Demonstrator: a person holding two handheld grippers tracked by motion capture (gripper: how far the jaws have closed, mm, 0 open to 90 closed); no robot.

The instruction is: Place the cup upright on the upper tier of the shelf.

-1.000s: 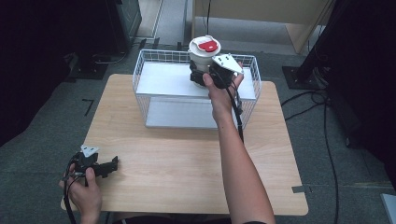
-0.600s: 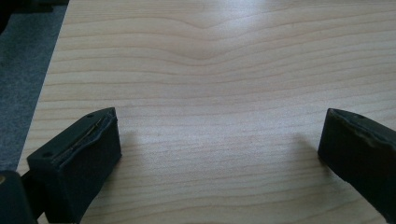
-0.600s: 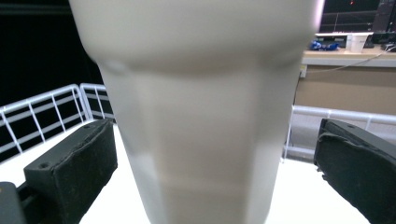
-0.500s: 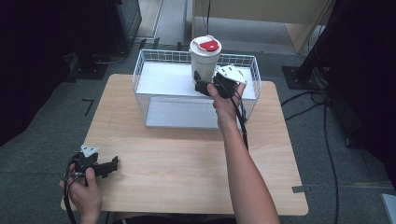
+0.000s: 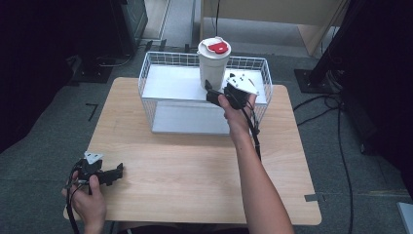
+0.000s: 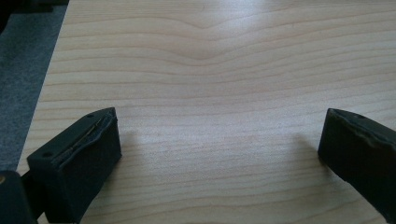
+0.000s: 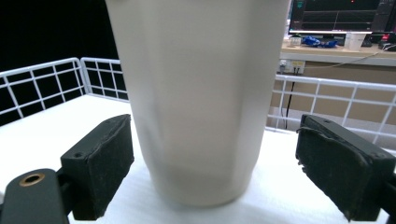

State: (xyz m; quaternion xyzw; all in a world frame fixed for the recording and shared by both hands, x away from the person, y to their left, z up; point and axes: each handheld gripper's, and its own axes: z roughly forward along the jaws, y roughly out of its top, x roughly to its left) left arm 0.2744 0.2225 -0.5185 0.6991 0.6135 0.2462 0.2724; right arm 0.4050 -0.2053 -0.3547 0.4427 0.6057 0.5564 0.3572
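Observation:
A tall white cup (image 5: 213,69) with a white and red lid stands upright on the white floor of a wire basket (image 5: 144,87) at the back of the wooden table (image 5: 195,170). My right gripper (image 5: 210,93) is inside the basket at the cup's base, open. In the right gripper view the cup (image 7: 196,93) sits between the two black jaws with a gap on each side of the right gripper (image 7: 219,158). My left gripper (image 5: 116,171) rests at the table's front left corner, open, with bare wood between the jaws of the left gripper (image 6: 219,149).
The basket's white wire walls (image 7: 42,79) ring the cup on all sides. Cables (image 5: 341,146) trail over the grey floor to the right of the table. Dark equipment and a desk with a monitor (image 7: 341,14) stand behind the basket.
My right gripper has pulled back toward the person and lower, from beside the cup's top to its base. The cup stands in the same spot. The left gripper has not moved.

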